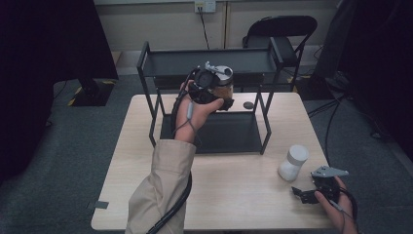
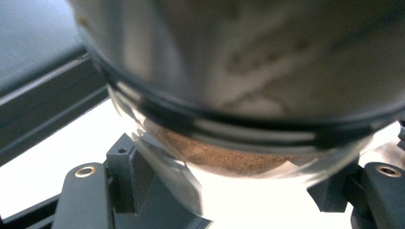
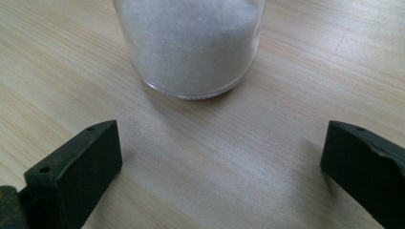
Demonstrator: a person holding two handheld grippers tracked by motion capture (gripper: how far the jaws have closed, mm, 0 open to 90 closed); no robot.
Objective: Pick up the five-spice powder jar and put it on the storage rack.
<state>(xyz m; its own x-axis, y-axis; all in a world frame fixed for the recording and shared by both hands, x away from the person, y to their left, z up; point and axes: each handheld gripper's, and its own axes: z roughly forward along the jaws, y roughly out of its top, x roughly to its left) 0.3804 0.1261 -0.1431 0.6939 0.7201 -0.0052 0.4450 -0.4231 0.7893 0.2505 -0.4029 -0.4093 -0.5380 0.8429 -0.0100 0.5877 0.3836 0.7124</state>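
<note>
Glass was the material of the jar (image 1: 223, 87) gripped in the left hand-held gripper (image 1: 217, 92), so it was judged rigid, smooth and breakable, and fairly light, being only part filled. It was held in the air between the two tiers of the black rack (image 1: 209, 61), above the lower shelf (image 1: 229, 134). In the left gripper view the jaws were seen clenched on the lower wall of the jar (image 2: 239, 143), one on each side, with a brown powder (image 2: 224, 155) lying in a shallow layer inside and a dark band under the pale lid above it. A hold on the straight wall, below the lid, was judged the safest; too hard a squeeze could crack the glass, too light a one could let it slip.

A second jar (image 1: 293, 162) with a white lid stood upright on the table (image 1: 234, 195), near its right edge. In the right gripper view it was seen filled well up with a white granular substance (image 3: 191, 43), and so it was judged heavier than the first. The right hand-held gripper (image 1: 306, 194) lay just beside it, jaws spread wide and grasping nothing, apart from the glass. A small dark round thing (image 1: 248, 105), perhaps a cap, lay on the table behind the rack.
</note>
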